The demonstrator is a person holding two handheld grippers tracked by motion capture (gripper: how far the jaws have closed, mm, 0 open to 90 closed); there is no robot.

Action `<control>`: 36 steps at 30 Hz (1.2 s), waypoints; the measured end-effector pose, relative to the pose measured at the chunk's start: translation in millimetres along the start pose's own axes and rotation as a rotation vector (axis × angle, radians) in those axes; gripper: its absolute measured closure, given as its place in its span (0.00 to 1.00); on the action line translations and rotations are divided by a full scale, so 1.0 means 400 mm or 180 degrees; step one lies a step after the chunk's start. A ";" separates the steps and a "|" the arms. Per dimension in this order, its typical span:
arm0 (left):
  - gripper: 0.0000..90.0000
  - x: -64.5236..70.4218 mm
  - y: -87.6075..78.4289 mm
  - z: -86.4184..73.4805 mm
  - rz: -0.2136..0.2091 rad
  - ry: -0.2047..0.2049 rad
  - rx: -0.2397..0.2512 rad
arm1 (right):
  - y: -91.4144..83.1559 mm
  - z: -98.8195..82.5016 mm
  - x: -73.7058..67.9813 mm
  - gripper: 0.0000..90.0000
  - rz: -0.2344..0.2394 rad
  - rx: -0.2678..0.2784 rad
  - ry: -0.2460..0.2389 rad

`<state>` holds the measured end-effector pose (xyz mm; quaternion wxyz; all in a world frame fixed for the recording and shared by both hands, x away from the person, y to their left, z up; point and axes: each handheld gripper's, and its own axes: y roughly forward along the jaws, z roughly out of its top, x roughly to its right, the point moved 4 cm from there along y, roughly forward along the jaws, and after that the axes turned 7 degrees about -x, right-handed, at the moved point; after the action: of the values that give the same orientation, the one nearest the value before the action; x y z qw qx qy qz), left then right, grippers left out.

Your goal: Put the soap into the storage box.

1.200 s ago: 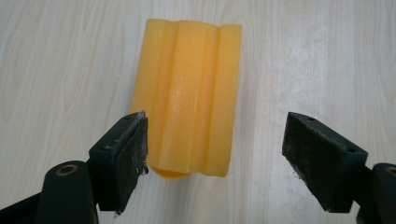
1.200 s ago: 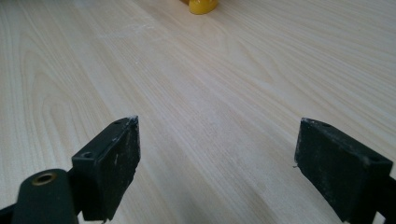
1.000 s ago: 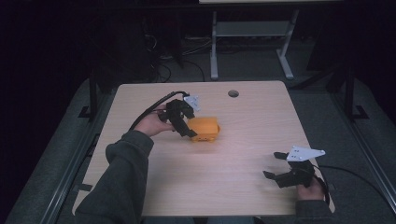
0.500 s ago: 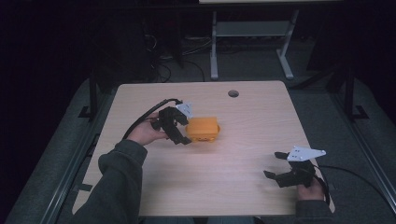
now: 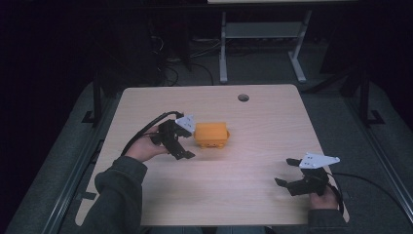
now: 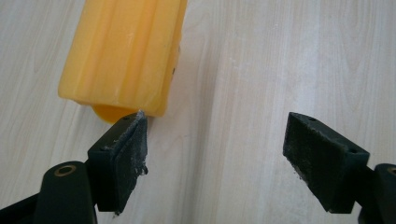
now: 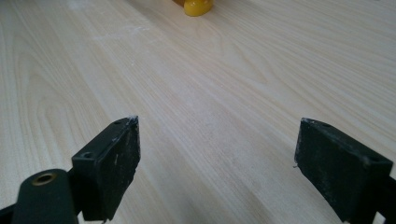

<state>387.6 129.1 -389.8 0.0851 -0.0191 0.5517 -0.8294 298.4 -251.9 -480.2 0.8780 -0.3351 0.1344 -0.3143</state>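
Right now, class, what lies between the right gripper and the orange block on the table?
Nothing: in the high view, bare table runs from the right gripper to the orange block. The right gripper view agrees.

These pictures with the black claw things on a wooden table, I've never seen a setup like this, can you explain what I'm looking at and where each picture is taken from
A person sits at a wooden table holding a hand-held two-jaw gripper in each hand; there is no robot arm. The high view looks down from above the person's side. It shows the left gripper beside an orange plastic block near the table's middle, and the right gripper near the front right corner.

The other two pictures come from small cameras riding on the grippers, looking along their black jaws. In the left gripper view the jaws stand open, with one fingertip right at the block's end. In the right gripper view the jaws are open over bare wood, the block far off. Neither gripper holds anything.
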 end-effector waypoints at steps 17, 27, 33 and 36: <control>0.23 0.043 -0.006 -0.064 -0.0027 -0.0086 0.0043 | -0.003 -0.004 0.004 0.15 -0.0042 -0.0025 0.0016; 0.23 0.064 -0.006 -0.098 -0.0008 -0.0135 0.0108 | -0.005 -0.003 0.003 0.15 -0.0077 -0.0021 0.0010; 0.23 0.074 -0.007 -0.125 -0.0006 -0.0207 0.0165 | -0.007 -0.004 0.005 0.15 -0.0083 -0.0014 0.0022; 0.23 0.076 -0.007 -0.136 0.0000 -0.0221 0.0178 | -0.005 -0.005 0.005 0.15 -0.0085 -0.0026 0.0025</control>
<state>350.7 174.8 -410.5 0.1048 -0.0454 0.5250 -0.8434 298.2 -255.4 -480.5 0.8718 -0.3392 0.1346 -0.3267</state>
